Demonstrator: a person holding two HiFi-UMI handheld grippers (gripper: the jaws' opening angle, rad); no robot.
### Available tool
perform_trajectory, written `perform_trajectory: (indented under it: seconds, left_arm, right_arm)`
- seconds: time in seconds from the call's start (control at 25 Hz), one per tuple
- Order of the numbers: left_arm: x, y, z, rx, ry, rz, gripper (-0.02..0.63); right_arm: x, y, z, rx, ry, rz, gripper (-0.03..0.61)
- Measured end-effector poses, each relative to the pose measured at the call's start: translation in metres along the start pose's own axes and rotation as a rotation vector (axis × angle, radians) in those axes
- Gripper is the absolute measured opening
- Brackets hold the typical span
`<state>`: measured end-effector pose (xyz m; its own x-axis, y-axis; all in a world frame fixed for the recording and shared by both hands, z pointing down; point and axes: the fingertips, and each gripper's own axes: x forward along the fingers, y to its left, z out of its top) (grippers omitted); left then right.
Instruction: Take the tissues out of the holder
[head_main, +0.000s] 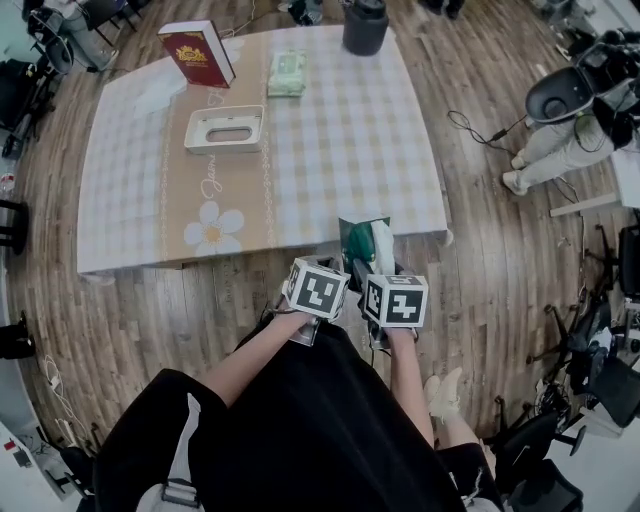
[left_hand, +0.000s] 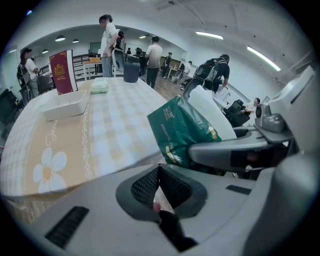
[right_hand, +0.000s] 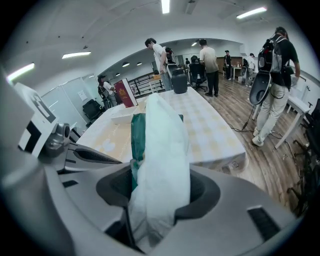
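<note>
The white tissue holder lies on the checked tablecloth, far from both grippers, its oval slot facing up. My right gripper is shut on a green tissue pack with a white wad of tissue standing out of it. It holds the pack upright just off the table's front edge. In the left gripper view the same pack shows on the right. My left gripper sits close beside the right one, with its jaws together and only a thin pale sliver showing between them.
A red book stands at the table's far left. A second pale green tissue pack lies beside it. A dark round container stands at the far edge. A person and cables are on the floor to the right.
</note>
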<state>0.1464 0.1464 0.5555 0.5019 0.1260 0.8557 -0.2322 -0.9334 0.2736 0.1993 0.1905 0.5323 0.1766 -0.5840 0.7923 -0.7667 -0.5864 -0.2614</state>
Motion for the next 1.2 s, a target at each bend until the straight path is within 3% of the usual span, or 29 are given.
perform_trajectory:
  seconds: [0.28, 0.56, 0.8, 1.2]
  left_arm:
    - [0.018, 0.003, 0.017, 0.012, 0.009, -0.033, 0.002]
    - [0.048, 0.003, 0.088, 0.035, -0.009, -0.077, 0.001]
    - [0.068, 0.021, 0.139, 0.013, -0.027, -0.095, 0.002]
    - [0.082, 0.043, 0.179, -0.048, -0.037, -0.116, 0.002]
  right_arm:
    - [0.007, -0.018, 0.013, 0.03, 0.007, -0.033, 0.238]
    - [0.023, -0.06, 0.063, 0.027, 0.027, -0.086, 0.238]
    - [0.051, -0.077, 0.107, 0.009, 0.048, -0.102, 0.238]
    - [0.08, -0.086, 0.147, -0.017, 0.093, -0.107, 0.238]
